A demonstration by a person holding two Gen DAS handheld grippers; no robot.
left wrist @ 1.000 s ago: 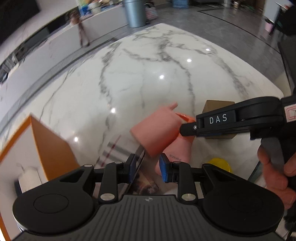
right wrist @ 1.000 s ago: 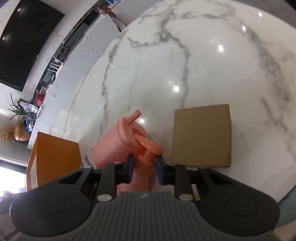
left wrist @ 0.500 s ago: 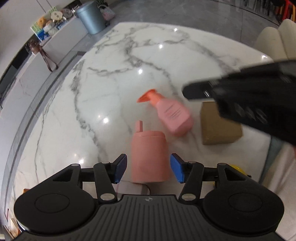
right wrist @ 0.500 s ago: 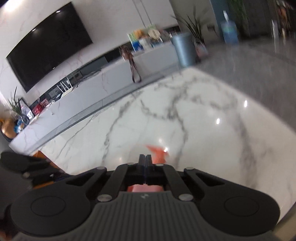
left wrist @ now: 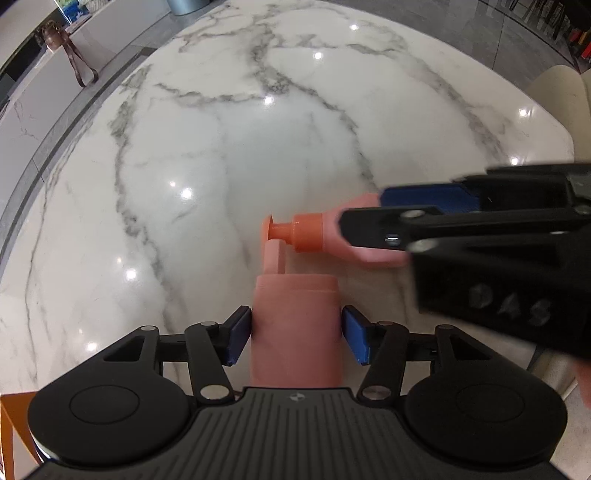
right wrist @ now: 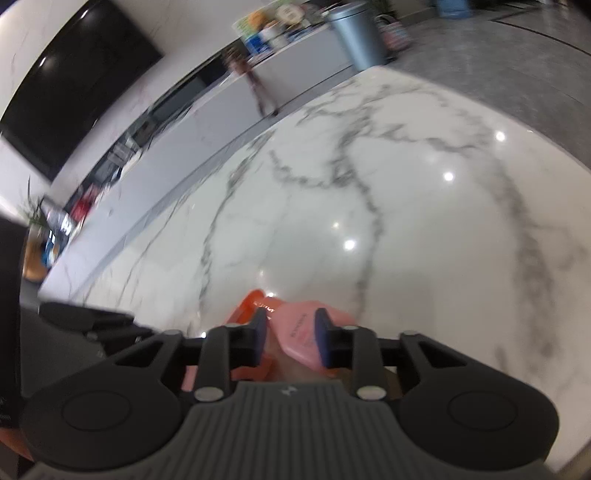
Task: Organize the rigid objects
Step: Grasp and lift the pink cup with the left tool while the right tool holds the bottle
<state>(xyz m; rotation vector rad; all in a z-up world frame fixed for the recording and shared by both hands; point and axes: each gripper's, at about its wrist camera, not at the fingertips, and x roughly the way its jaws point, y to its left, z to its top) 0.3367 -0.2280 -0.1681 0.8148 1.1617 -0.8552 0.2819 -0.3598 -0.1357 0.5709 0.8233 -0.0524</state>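
Observation:
A pink cup [left wrist: 295, 325] with a spout stands upright on the marble table. My left gripper [left wrist: 297, 338] points almost straight down and is open, its blue pads close beside the cup's two sides. A pink bottle [left wrist: 328, 232] with an orange pump cap lies on its side just beyond the cup, the pump near the cup's spout. My right gripper [left wrist: 364, 210] reaches in from the right above the bottle. Its jaws are opening. In the blurred right wrist view the bottle [right wrist: 299, 328] shows in the gap of that gripper [right wrist: 290, 334]; I cannot tell if the pads touch it.
The white marble table [left wrist: 258, 147] stretches away beyond the cup and bottle. An orange box corner [left wrist: 7, 424] shows at the lower left and a beige chair [left wrist: 561, 103] at the table's right edge. A grey bin [right wrist: 356, 33] and a long counter stand behind.
My left gripper opened, swung over the cup and sank around it. My right gripper let go of the bottle's pump, shut empty above it, then tipped down over the lying bottle and parted its jaws.

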